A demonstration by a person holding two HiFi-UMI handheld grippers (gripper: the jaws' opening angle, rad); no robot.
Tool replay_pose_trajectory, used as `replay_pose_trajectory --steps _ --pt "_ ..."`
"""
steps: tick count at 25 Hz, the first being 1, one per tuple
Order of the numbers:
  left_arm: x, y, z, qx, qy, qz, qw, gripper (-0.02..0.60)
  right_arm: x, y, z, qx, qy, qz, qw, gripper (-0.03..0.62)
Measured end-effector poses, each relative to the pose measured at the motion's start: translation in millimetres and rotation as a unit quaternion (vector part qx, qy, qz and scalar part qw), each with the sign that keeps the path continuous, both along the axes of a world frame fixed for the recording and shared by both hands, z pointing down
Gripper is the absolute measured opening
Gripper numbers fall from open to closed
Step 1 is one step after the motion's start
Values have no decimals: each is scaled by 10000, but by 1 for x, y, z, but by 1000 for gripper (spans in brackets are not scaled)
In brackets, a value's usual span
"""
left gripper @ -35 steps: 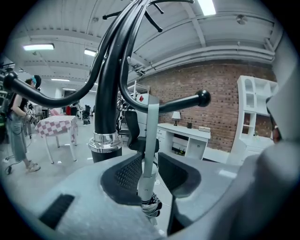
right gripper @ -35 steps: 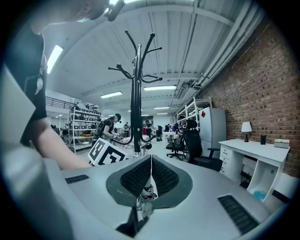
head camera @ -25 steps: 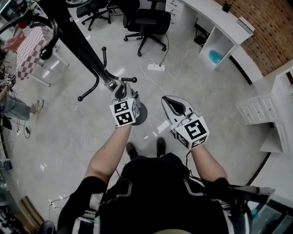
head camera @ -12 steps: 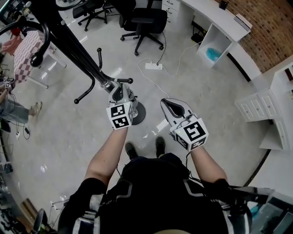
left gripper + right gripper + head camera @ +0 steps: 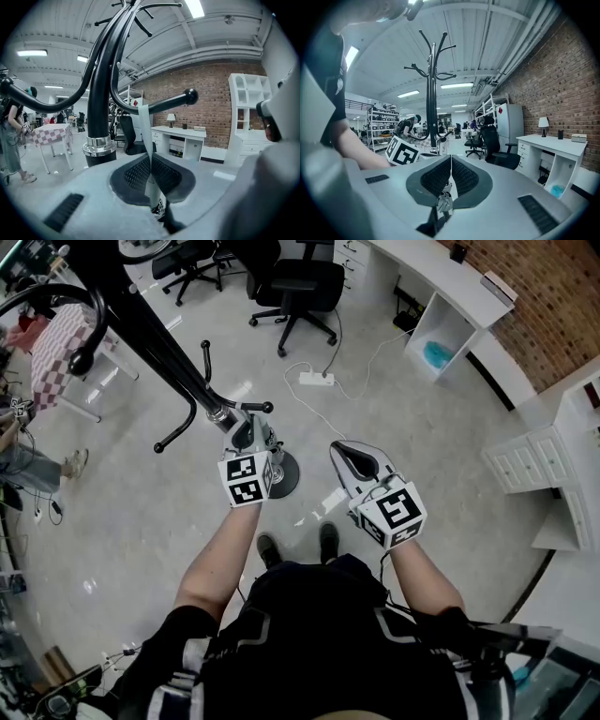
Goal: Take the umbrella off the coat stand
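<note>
The black coat stand [image 5: 159,334] slants from the upper left down to its round base [image 5: 287,476]. In the left gripper view its pole [image 5: 98,108] stands just ahead. A hook arm with a ball end [image 5: 190,96] crosses above the jaws. From that arm hangs a pale strap [image 5: 145,126], which runs down between the pads of my left gripper [image 5: 151,161]. That gripper [image 5: 251,432] is shut on the strap, right beside the pole. I cannot make out the umbrella's body. My right gripper [image 5: 354,454] hangs to the right, apart from the stand, with its jaws [image 5: 451,161] shut on nothing.
Black office chairs [image 5: 305,282] and a white power strip [image 5: 317,379] with its cable lie beyond the stand. White desk units [image 5: 450,324] and drawers [image 5: 530,465] line the right by the brick wall. A checkered table [image 5: 56,343] and a person [image 5: 19,460] are at the left.
My left gripper's jaws have drawn together beside the pole. Both hands have stayed where they were.
</note>
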State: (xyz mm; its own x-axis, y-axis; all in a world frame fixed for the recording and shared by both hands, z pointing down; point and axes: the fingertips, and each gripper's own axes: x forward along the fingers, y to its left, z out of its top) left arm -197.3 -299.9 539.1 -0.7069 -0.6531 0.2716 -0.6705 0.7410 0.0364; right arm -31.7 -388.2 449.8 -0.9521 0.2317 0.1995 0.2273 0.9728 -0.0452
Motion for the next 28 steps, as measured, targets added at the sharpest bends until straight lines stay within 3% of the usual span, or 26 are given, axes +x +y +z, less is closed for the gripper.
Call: replay_pose_trajectory --steps 6,13,28 --pt "0 -2 1 -124 40 41 9999 12 -3 -5 0 -24 30 65 10000 8" --pt "4 -10 -14 -60 -113 192 9997 11 -3 -9 -4 -35 -23 47 10000 8" --pt "16 -21 -32 -5 -83 401 9992 11 0 -11 -11 -57 -156 27 9999 8"
